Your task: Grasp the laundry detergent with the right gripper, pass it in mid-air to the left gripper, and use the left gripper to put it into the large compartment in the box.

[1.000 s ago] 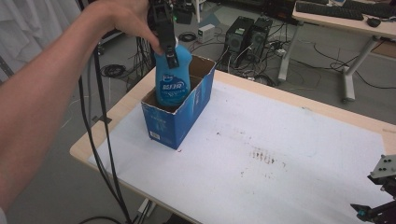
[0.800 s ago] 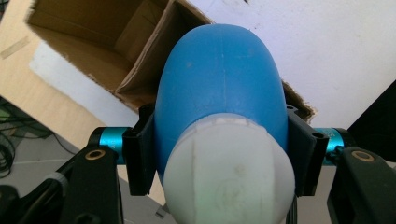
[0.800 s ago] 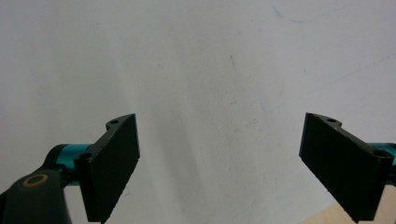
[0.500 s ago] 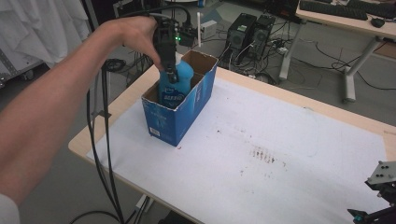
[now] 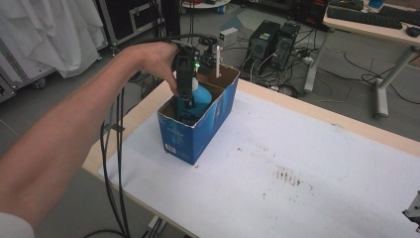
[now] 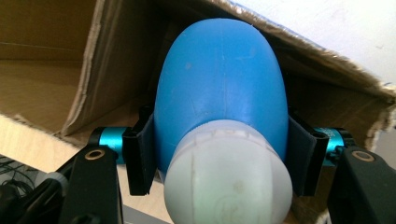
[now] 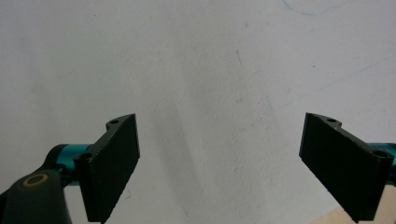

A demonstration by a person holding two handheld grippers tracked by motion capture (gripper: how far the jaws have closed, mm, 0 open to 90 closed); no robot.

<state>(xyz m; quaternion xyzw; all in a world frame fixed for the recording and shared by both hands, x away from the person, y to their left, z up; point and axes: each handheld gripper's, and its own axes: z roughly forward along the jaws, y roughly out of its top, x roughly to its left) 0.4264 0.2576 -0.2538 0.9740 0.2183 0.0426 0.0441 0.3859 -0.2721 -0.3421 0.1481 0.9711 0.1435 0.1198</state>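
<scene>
A blue bottle (image 5: 200, 95) with a white cap (image 6: 229, 182) stands low inside an open blue cardboard box (image 5: 198, 134) at the table's left end. My left gripper (image 5: 187, 101) reaches down into the box from above and is shut on the bottle. In the left gripper view its pads (image 6: 140, 154) press both sides of the bottle (image 6: 219, 79) just below the cap, with the box's brown inner walls (image 6: 51, 70) around it. My right gripper (image 7: 219, 163) is open above the bare white tabletop, nothing between its fingers (image 7: 114, 163). A corner of it (image 5: 413, 210) shows at the high view's lower right edge.
A white sheet (image 5: 307, 148) covers the wooden table and carries dark smudges (image 5: 289, 177) right of centre. Black cables (image 5: 116, 163) hang off the table's left side. Computer towers (image 5: 277, 42) and another desk (image 5: 376, 20) stand on the floor behind.
My left gripper has lowered the bottle from above the box rim down into the box. The right gripper has slipped further toward the lower right edge.
</scene>
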